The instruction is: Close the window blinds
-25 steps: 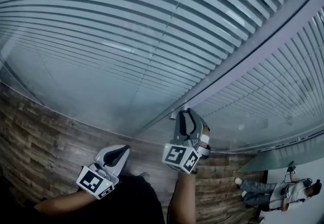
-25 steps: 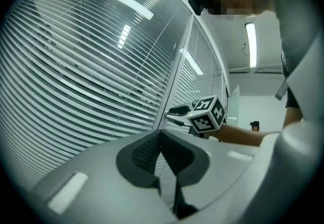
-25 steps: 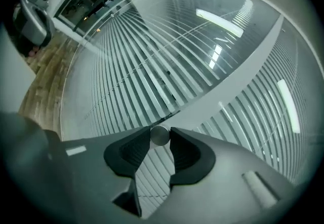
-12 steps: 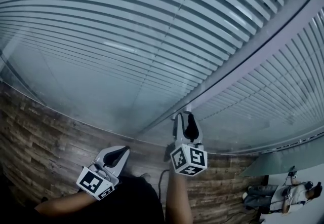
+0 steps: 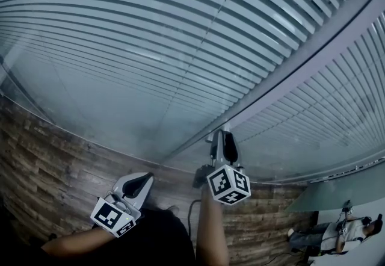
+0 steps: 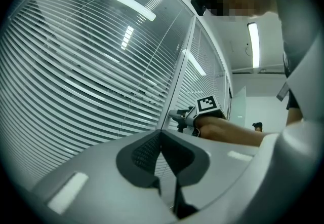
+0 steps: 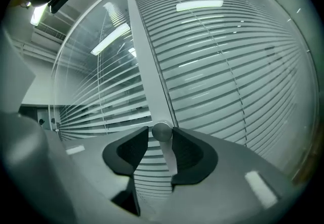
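Slatted window blinds [image 5: 150, 36] hang behind glass, split by a pale frame post [image 5: 301, 72]. A small round knob [image 7: 162, 131] sticks out of that post [image 7: 147, 66]. My right gripper [image 5: 221, 135] points level at it. In the right gripper view the knob sits between the pads [image 7: 139, 147] of the right gripper [image 7: 161, 139] with a thin gap on the left side. Its jaws have just been closing around the knob. My left gripper [image 5: 144, 177] hangs lower left, shut and empty, jaws touching at the tip in its own view [image 6: 162, 134]. The left gripper view also shows the right gripper [image 6: 174, 115] at the post.
A wood-plank surface [image 5: 42, 162] runs below the glass. A person [image 5: 337, 231] stands far off at the lower right. A dark cable [image 5: 191, 210] hangs beside my right forearm.
The right gripper has rolled about its own axis at the knob, its marker cube turning to a new face. The left gripper has stayed put. The distant person has shifted.
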{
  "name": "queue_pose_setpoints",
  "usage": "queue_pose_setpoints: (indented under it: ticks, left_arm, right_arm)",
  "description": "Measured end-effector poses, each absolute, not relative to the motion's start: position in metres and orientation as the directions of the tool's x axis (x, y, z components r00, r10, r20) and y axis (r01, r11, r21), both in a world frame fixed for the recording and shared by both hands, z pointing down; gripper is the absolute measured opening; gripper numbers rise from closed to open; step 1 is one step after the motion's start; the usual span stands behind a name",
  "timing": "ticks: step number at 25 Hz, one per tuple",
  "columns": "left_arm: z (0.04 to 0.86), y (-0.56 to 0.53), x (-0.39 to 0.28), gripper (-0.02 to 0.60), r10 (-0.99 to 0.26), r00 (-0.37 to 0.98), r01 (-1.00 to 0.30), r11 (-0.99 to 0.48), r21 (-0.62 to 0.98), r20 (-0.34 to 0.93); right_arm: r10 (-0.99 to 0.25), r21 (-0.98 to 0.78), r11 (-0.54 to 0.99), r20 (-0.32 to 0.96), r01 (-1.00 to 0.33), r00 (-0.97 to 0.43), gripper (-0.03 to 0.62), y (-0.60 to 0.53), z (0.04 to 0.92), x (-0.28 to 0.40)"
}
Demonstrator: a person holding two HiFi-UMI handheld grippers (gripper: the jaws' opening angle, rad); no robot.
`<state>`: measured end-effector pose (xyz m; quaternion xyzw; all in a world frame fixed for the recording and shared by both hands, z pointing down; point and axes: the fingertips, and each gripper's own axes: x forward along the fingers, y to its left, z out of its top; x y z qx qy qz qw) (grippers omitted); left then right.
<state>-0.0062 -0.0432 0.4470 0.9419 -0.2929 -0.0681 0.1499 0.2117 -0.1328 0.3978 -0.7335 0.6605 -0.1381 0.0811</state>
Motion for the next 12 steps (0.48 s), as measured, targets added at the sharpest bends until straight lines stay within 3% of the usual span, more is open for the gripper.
queue_pose_setpoints:
  ticks: [5, 12]
  left_arm:
    - [0.446, -0.047, -0.005, -0.002, -0.573, 0.818, -0.532, -0.783, 0.323, -0.043]
    - [0.448, -0.047, -0.009, -0.002, -0.572, 0.819, -0.528, -0.783, 0.329, -0.045]
  right_arm:
    - [-0.988, -0.259, -0.131, 0.108, -0.957, 0.106, 0.128, -0.136, 0.398, 0.218]
    - [-0.979, 0.004, -0.126, 0.158, -0.992, 0.125, 0.126, -0.136, 0.401, 0.215]
